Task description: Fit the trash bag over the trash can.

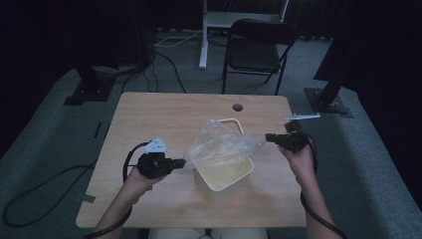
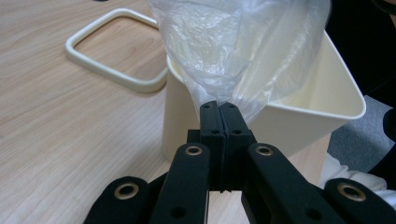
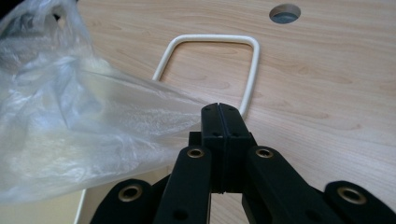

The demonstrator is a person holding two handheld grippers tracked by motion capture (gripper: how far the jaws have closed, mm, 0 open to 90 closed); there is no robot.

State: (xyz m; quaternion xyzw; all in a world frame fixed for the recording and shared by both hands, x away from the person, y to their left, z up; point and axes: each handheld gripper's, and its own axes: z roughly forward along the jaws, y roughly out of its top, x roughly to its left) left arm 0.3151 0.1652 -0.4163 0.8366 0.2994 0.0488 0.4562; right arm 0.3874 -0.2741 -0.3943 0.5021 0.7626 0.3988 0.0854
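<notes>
A clear plastic bag (image 1: 221,144) is stretched over a cream rectangular bin (image 1: 225,175) in the middle of the wooden table. My left gripper (image 1: 183,163) is shut on the bag's left edge, just left of the bin. In the left gripper view the closed jaws pinch the bag (image 2: 243,51) in front of the bin (image 2: 322,100). My right gripper (image 1: 267,137) is shut on the bag's right edge, to the right of the bin. In the right gripper view the bag (image 3: 79,121) fans out leftward from the closed jaws. A cream rectangular ring (image 1: 234,122) lies flat behind the bin, partly hidden by the bag.
The wooden table (image 1: 149,114) has a round cable hole (image 1: 238,107) near its far edge. A folding chair (image 1: 256,50) and a white desk leg (image 1: 203,35) stand beyond it. Black cables trail over the floor at left.
</notes>
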